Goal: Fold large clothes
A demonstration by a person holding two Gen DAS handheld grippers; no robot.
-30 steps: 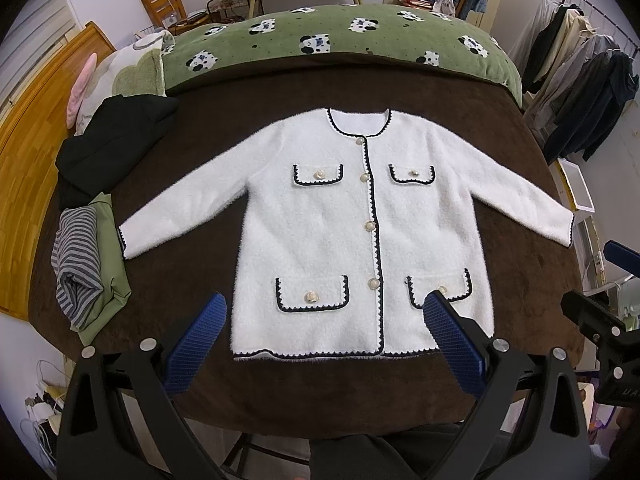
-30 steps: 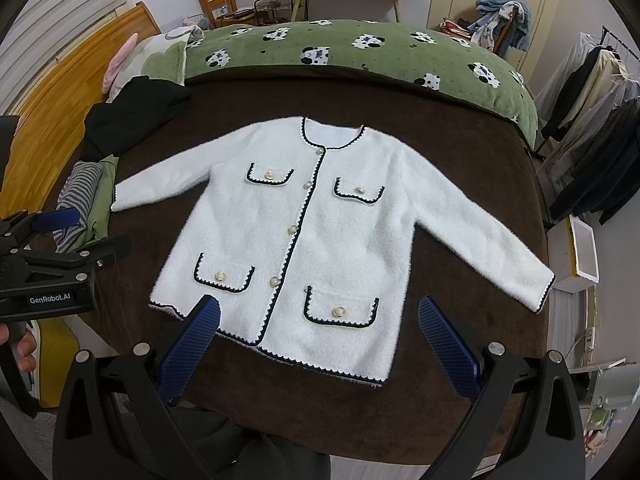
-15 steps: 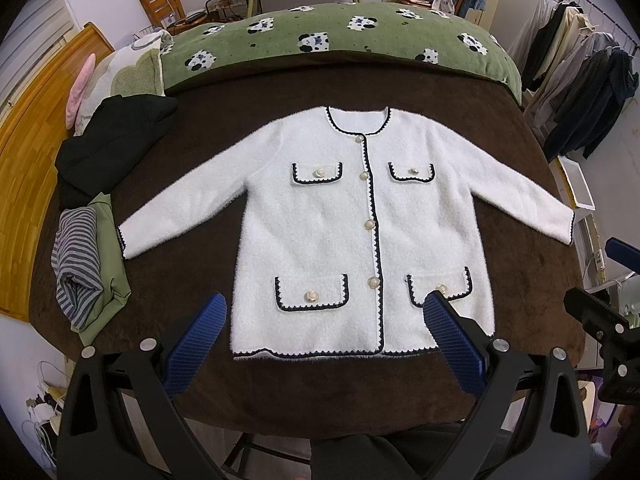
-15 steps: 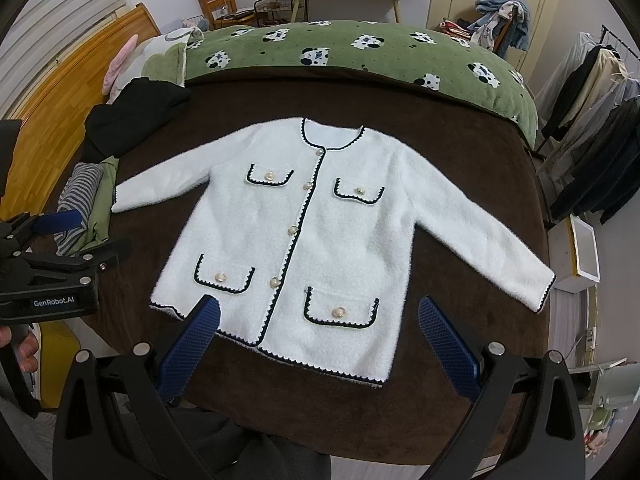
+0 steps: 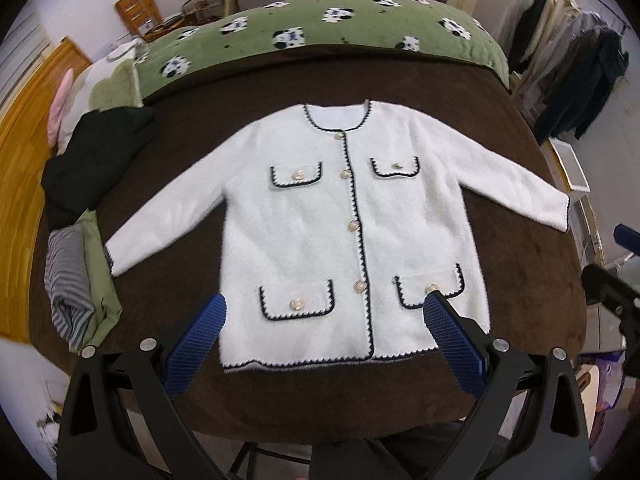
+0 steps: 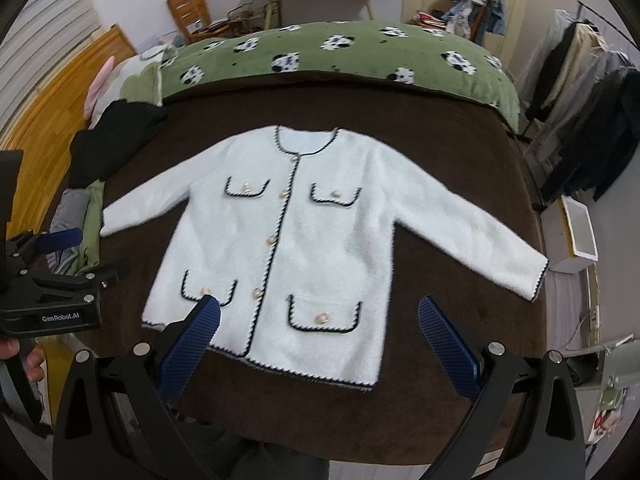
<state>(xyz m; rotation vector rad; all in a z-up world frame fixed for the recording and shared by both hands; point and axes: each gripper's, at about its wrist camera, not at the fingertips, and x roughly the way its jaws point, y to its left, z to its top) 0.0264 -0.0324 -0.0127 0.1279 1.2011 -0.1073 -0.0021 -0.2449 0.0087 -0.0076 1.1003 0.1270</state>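
A white fluffy cardigan (image 5: 320, 224) with black trim, gold buttons and several pockets lies flat, face up, sleeves spread, on a dark brown bed cover (image 5: 520, 300). It also shows in the right wrist view (image 6: 320, 248). My left gripper (image 5: 324, 312) is open and empty, hovering over the cardigan's hem. My right gripper (image 6: 316, 316) is open and empty over the hem's lower half. The left gripper's body shows at the left edge of the right wrist view (image 6: 52, 296).
A black garment (image 5: 96, 160) and folded striped and green clothes (image 5: 76, 284) lie at the bed's left edge. A green panda blanket (image 5: 320, 36) covers the far end. A rack of hanging clothes (image 5: 576, 80) stands at the right.
Both grippers have moved forward and down towards the cardigan's hem; the views are slightly blurred. The cardigan has not moved. Both grippers stay open.
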